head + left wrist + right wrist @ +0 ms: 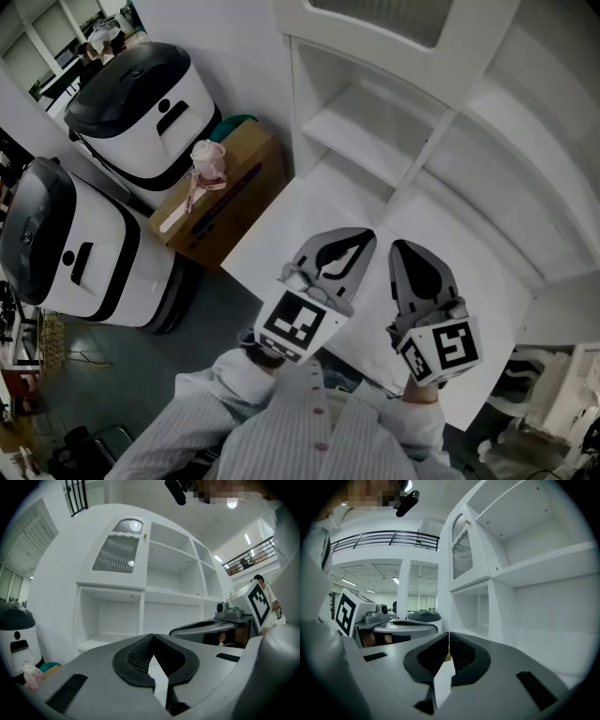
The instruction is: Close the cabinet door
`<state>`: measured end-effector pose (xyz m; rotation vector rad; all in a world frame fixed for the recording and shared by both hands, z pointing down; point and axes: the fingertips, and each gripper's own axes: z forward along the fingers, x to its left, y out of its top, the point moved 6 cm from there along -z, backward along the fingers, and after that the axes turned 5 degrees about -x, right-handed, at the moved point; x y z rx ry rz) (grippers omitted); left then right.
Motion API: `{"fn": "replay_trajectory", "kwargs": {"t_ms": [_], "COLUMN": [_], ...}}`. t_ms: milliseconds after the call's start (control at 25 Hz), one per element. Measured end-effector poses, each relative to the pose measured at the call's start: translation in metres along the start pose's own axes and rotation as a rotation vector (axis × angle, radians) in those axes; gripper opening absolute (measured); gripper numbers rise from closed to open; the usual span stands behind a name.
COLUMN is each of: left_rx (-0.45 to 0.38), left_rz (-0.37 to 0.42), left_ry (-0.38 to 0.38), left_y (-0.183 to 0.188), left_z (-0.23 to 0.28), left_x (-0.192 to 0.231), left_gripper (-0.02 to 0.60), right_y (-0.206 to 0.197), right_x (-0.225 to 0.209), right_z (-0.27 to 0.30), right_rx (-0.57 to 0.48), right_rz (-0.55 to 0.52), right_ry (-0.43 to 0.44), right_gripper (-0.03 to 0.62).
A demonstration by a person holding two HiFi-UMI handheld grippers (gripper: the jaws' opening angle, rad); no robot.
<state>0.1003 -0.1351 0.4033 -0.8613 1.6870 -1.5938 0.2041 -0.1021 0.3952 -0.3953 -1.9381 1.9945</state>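
The cabinet (441, 141) faces you, its grilled door (117, 550) at the cabinet's upper left, seemingly ajar, so you hold the left gripper (152, 637) and right gripper (449, 633) level below it, both with jaws pressed together and empty, I judge for pushing rather than grasping.

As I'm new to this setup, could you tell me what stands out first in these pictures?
The white open-shelved cabinet fills the right of the head view, with the left claw and right claw, both shut and empty, held before it. At left stand two white-and-black units beside a cardboard box.
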Motion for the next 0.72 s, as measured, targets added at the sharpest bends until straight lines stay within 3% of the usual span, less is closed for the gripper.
{"fn": "replay_trajectory", "kwargs": {"t_ms": [720], "left_rx": [0.007], "left_rz": [0.011], "left_ry": [0.013], "left_y": [-0.0015], "left_z": [0.0055], "left_x": [0.0095], "left_gripper": [0.009], "right_y": [0.0018], "right_x": [-0.0042], "right_z": [0.0065], "right_rx": [0.002], "right_rz": [-0.013], "right_ry": [0.007], "right_gripper": [0.017]}}
